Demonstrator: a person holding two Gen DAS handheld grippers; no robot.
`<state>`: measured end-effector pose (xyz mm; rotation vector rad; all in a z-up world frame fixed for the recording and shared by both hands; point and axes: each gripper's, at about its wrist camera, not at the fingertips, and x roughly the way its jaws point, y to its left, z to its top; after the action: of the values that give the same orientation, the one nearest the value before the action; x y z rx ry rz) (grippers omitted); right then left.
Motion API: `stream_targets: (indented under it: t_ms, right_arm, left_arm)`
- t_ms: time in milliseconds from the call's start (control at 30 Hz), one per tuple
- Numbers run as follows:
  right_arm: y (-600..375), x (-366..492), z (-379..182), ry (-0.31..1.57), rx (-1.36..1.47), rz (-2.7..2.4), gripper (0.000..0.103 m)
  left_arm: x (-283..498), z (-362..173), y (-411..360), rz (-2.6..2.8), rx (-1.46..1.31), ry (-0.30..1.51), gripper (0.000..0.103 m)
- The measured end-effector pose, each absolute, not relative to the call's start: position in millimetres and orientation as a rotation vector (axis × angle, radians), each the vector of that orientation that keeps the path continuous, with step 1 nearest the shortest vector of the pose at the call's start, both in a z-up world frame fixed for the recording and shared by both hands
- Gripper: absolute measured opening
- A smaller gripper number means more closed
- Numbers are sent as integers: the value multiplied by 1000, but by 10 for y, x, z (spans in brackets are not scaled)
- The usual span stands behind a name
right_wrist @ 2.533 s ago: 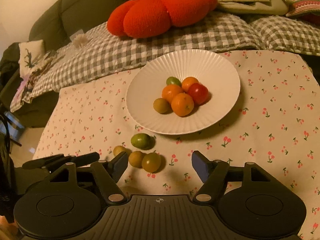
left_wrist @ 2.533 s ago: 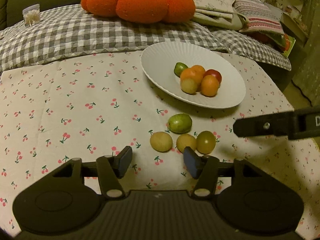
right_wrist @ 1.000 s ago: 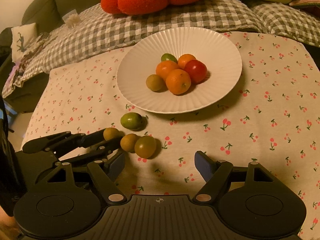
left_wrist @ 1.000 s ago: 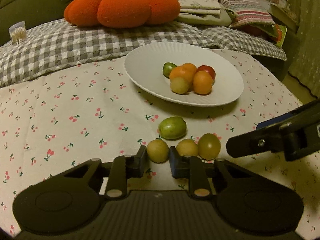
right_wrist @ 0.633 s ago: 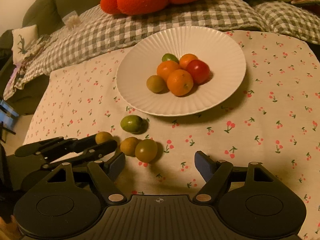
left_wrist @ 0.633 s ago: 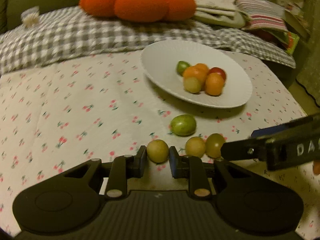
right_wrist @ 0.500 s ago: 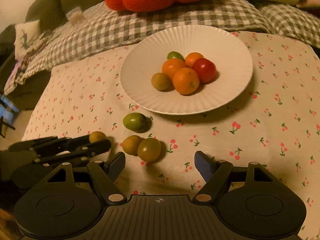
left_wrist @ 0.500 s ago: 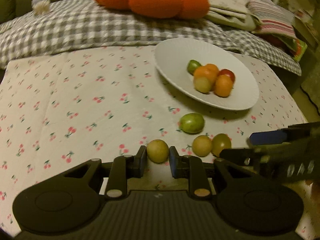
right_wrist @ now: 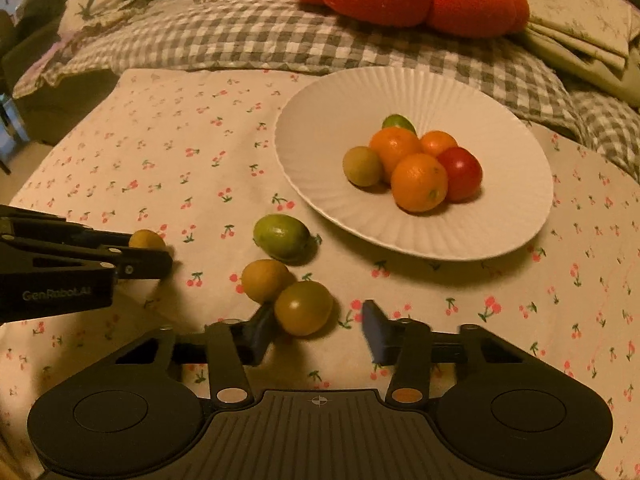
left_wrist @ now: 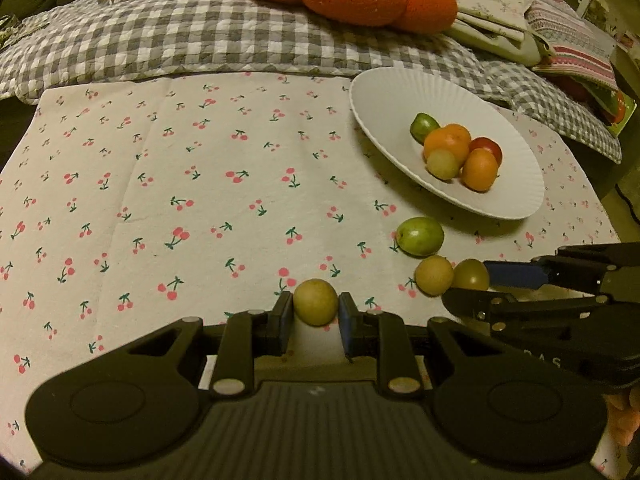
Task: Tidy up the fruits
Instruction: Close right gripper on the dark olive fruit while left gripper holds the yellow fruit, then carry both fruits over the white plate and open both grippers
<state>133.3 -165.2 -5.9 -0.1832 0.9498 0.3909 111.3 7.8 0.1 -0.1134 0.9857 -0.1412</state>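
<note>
Left wrist view: the left gripper (left_wrist: 315, 316) has its jaws closed on a yellow fruit (left_wrist: 315, 301), well short of the white plate (left_wrist: 400, 92); carrying it there looks next.

Right wrist view: the right gripper (right_wrist: 316, 332) stands wide open around an olive-green fruit (right_wrist: 303, 307) near the plate's front rim, ready to close.

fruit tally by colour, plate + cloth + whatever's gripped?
Orange: 3
Red: 1
Bright green: 2
Yellow-green/olive: 4
Total: 10
</note>
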Motion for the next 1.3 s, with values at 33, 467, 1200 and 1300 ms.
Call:
stream_targets:
  t_ms: [33,467,1200,1300]
  right_arm:
    - [-1632,1331,-55,950,-189,400,31]
    - [-1622,1309,17,954,-201,386,27]
    - [-1673,1141,349,908,-128,439,27]
    - [-1703,1138,397,902,-115,439,27]
  left_arm:
    - [1114,-2,74,-141,-111,986,22]
    - [1133,2,71,-135,-108,984,22]
    - [1077,85,0,-145,-86,950,22]
    - [1064,123,-17,-148,-84,935,22]
